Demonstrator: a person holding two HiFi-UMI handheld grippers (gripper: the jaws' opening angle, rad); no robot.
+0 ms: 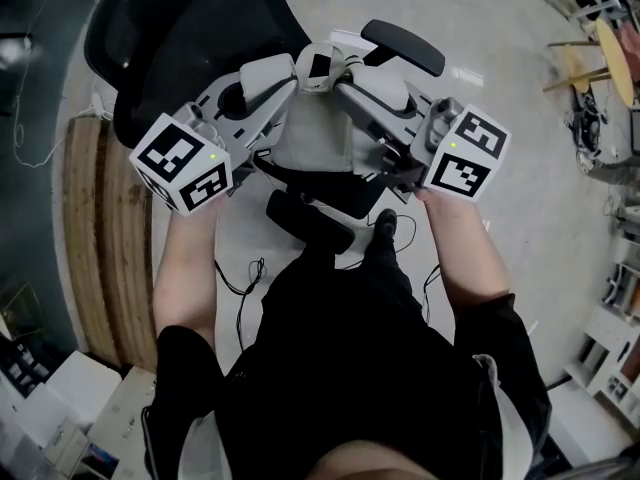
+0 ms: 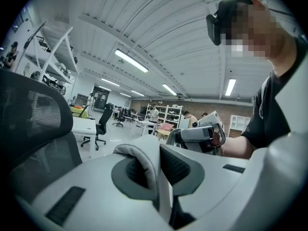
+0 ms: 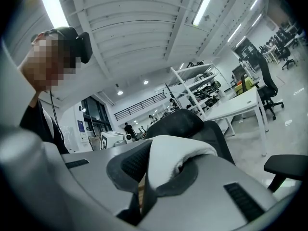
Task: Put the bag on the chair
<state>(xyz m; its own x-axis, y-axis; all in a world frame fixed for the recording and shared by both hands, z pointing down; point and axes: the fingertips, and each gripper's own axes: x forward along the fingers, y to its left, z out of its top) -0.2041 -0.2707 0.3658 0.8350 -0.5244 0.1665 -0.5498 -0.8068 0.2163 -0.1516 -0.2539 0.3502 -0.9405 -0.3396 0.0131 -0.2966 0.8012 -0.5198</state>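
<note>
Firmly, the left tongs [image 2: 156, 170] are clenched on a fold of the pale grey fabric bag [image 1: 315, 138]. The cloth is pinched between both jaws and bulges over their upper side. The right tongs [image 3: 149, 174] are likewise closed on a gathered edge of the same bag, with the fabric squeezed between the jaws and rolled over the top of them.

Seen from the head view, the two tongs are pointed toward each other from either side. Their tips are brought near together at the bag's top, and the body of the bag hangs below them. Each pair of tongs is carried by a bare forearm, with a marker cube at its rear end.

The bag is held over the seat of the black mesh-backed office chair [image 1: 190, 28]. It lies between the far padded armrest [image 1: 405, 46] and the near armrest [image 1: 310, 223], with the backrest just beside the left tongs. Whether the bag's bottom touches the seat cannot be told, as the seat is hidden beneath it.

Around the chair a pale grey floor [image 1: 490, 38] is seen, with thin black cables [image 1: 240, 278] lying on it and a slatted wooden platform [image 1: 95, 238] at the left.
</note>
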